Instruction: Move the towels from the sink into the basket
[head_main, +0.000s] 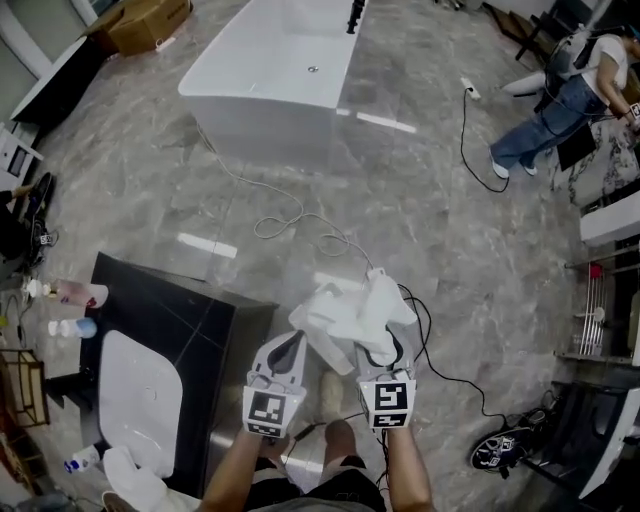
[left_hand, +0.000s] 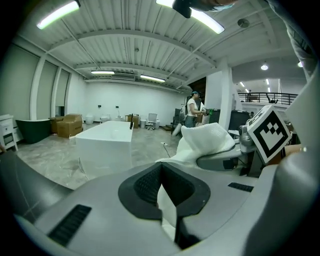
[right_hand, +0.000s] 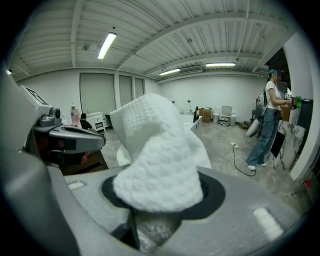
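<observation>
— What colour is the towel (head_main: 352, 312)?
— White, with a waffle weave.
— And what you're holding?
— My left gripper (head_main: 293, 343) and right gripper (head_main: 383, 347) are grey, black inside the jaws. Each carries a black-and-white square marker (head_main: 273, 410).
— Around you?
— The sink (head_main: 140, 390) is white, the counter (head_main: 190, 310) black with thin pale lines. The floor (head_main: 420, 200) is grey, veined like marble. The bathtub (head_main: 270, 70) is white.

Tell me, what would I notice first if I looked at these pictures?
A crumpled white towel pops out first, pinched between the left gripper and right gripper, bottom middle. Behind it, at the top, stands a big white bathtub. A white sink sits in the dark counter, lower left.
</observation>
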